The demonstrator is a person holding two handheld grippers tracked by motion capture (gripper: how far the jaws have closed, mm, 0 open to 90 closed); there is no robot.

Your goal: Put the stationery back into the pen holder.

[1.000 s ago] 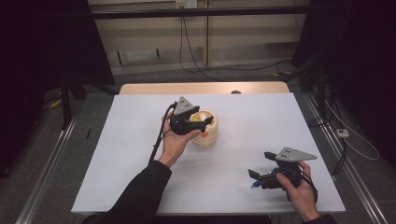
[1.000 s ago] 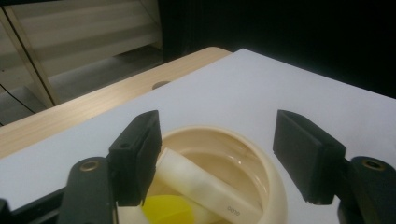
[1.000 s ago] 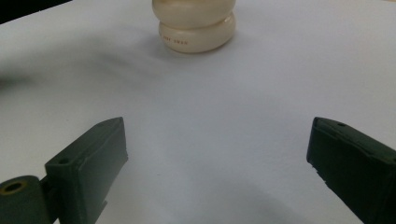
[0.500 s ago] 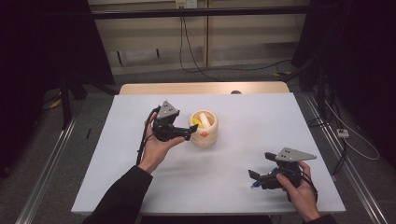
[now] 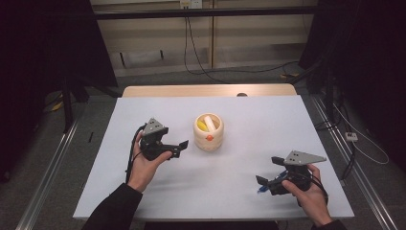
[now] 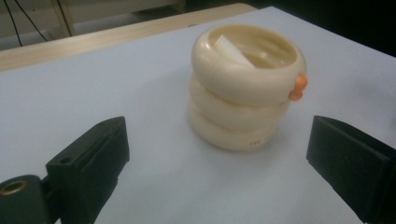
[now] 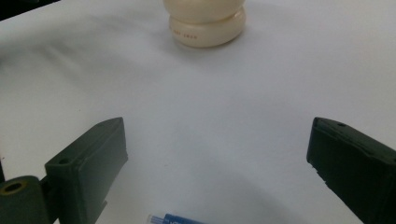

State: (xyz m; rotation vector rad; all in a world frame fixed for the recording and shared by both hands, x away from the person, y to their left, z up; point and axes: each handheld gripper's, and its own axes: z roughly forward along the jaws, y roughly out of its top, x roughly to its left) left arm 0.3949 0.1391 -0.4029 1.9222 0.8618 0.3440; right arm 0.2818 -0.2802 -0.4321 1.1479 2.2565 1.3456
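Observation:
A cream ribbed cup (image 5: 208,132) stands at the table's middle, with a white piece and a yellow piece (image 5: 203,126) inside and an orange knob (image 5: 209,138) on its side. My left gripper (image 5: 178,148) hovers just left of it, pointing at it. Its jaws have just been opening and stand wide, with nothing between them. In the left gripper view the cup (image 6: 245,84) sits ahead of the open jaws, apart from them. My right gripper (image 5: 269,171) is open near the front right, over a small blue item (image 7: 175,218) lying on the table.
The white table (image 5: 268,120) ends in a wooden strip (image 5: 206,90) along its far edge. Cables trail on the floor behind it, and metal rails run down both sides.
The left gripper has drawn back from the cup's mouth to the left and toward the person, and its jaws have spread. The right hand has stayed put.

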